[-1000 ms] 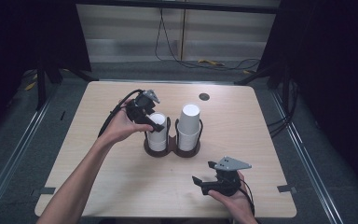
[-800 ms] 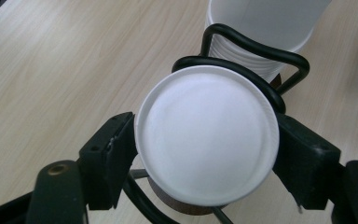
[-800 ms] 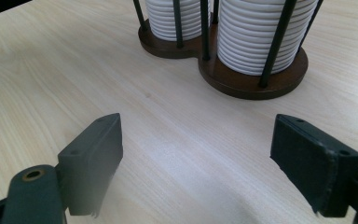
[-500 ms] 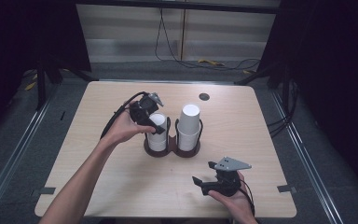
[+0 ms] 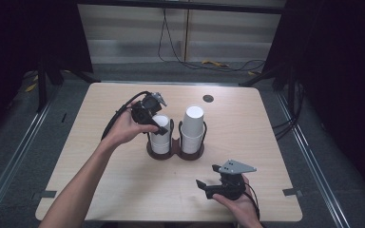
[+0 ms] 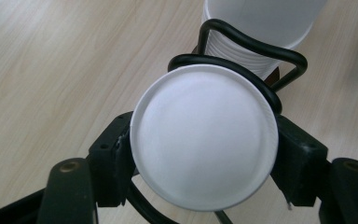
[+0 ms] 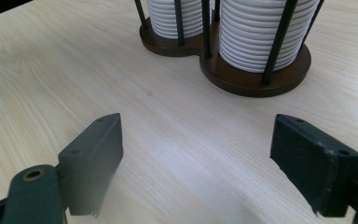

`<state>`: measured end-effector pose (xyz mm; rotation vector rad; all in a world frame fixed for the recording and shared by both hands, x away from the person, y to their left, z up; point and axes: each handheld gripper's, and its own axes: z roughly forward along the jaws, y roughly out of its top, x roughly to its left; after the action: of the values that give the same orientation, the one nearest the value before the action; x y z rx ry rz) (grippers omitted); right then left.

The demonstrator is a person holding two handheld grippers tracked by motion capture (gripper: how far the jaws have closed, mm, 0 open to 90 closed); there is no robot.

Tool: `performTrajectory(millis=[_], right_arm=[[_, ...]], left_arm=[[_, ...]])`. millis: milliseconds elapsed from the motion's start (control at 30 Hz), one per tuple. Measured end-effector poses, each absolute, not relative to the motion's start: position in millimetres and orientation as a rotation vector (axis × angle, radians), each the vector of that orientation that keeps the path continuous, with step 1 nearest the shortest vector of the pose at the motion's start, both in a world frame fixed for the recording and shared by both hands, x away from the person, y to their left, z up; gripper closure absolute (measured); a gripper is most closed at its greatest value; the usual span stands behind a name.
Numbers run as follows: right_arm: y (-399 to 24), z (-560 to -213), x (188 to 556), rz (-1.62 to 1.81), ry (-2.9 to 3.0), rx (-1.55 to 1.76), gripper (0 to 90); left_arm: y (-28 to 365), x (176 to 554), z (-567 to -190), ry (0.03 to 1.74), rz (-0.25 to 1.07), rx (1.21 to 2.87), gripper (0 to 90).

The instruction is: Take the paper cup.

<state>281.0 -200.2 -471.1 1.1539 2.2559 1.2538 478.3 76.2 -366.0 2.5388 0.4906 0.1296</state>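
Left gripper [image 5: 158, 124] clamps the top cup [image 6: 204, 142] of the left stack.
Stack's axis stands upright in the holder [image 5: 175, 153]; right gripper [image 5: 214, 186] waits wide near.

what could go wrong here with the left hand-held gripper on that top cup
1. The left hand-held gripper has just closed on the upside-down white paper cup topping the left stack; nested cups beneath might lift with it.
2. The black wire holder with brown wooden base could tip or drag, as the right hand-held gripper sits open, away from it.
3. Squeezing may dent the thin cup.
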Motion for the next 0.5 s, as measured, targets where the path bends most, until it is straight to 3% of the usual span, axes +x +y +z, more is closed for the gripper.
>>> performTrajectory(millis=[500], right_arm=[[-199.2,-471.8,281.4,1.256,2.262,1.152,17.1]], left_arm=[[82.5,476.0,-354.9,0.503,0.137,2.495,32.1]])
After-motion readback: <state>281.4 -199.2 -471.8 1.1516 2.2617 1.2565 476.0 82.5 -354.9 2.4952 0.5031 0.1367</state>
